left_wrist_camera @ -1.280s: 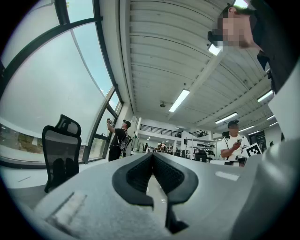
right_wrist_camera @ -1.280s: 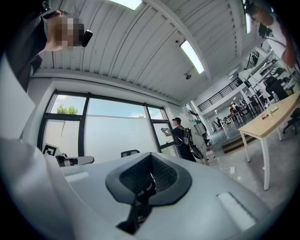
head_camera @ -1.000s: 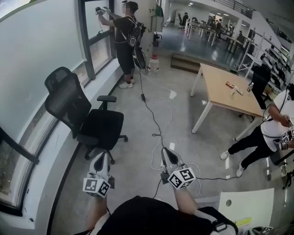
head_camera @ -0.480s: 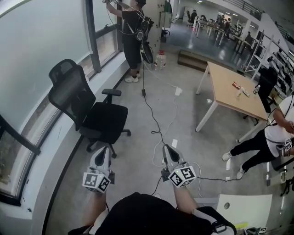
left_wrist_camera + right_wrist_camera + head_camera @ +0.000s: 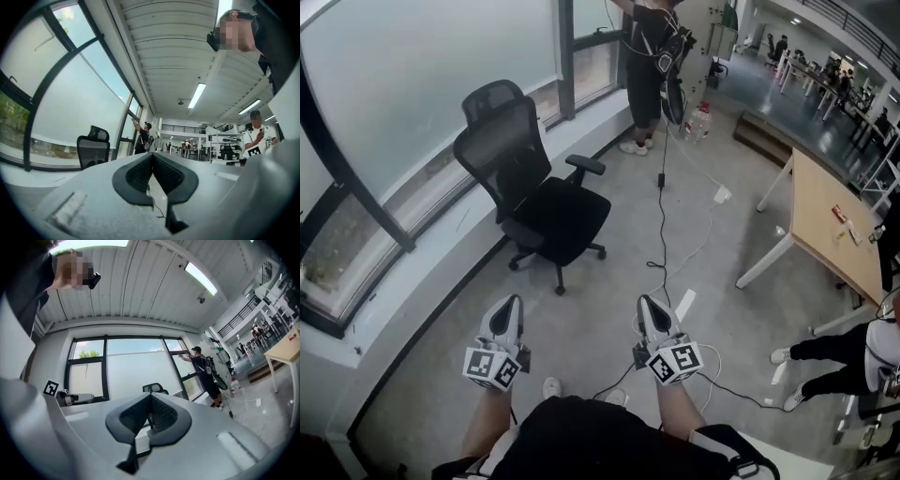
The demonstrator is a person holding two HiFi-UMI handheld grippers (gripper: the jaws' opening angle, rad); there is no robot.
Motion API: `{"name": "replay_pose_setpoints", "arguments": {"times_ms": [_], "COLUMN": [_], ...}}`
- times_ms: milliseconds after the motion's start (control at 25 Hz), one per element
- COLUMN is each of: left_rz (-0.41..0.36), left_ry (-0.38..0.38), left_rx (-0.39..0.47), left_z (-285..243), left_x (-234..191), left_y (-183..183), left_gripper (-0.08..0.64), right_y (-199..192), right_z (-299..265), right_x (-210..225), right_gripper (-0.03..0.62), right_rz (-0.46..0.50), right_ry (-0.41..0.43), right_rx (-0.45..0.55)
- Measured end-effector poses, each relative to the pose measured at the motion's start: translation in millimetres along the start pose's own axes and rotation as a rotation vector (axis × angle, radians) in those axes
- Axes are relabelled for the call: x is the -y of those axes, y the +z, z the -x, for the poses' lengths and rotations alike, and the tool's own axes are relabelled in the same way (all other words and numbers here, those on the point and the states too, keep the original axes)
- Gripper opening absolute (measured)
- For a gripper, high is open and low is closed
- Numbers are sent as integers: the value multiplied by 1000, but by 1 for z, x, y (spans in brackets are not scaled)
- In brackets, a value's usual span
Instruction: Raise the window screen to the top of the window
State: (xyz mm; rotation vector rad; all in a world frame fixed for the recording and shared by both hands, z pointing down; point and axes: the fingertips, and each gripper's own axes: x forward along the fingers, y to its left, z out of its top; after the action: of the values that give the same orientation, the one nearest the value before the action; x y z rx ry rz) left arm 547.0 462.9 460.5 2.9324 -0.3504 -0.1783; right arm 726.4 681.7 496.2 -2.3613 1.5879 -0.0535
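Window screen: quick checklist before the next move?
1. Left gripper empty: ok, jaws shut on nothing.
2. Right gripper empty: ok, jaws shut on nothing.
3. Window screen within reach: not ok, it is well beyond both grippers.
4. Path to it: not ok, office chair stands in front.
5. Floor cable clear of the feet: cannot tell, it runs close ahead.
6. Where to grip the screen: cannot tell.
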Motion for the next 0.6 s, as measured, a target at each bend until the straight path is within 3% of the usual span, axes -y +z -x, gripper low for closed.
{"name": "replay_pose_setpoints", "arguments": {"times_ms": [280,600], "left_rz": [-13,-31], "left_ry": [143,132], "left_rx": [30,78], "left_z": [51,66], "left_x": [-21,-47], "left_y": [9,29], "left_gripper": [2,2], "right_y": [-11,-6], "right_z": [-20,-44], "right_x": [-25,-71], "right_gripper": [3,3], "right_rz": [-23,-8], "right_ry": [115,149], "right_rx": [-30,-20]}}
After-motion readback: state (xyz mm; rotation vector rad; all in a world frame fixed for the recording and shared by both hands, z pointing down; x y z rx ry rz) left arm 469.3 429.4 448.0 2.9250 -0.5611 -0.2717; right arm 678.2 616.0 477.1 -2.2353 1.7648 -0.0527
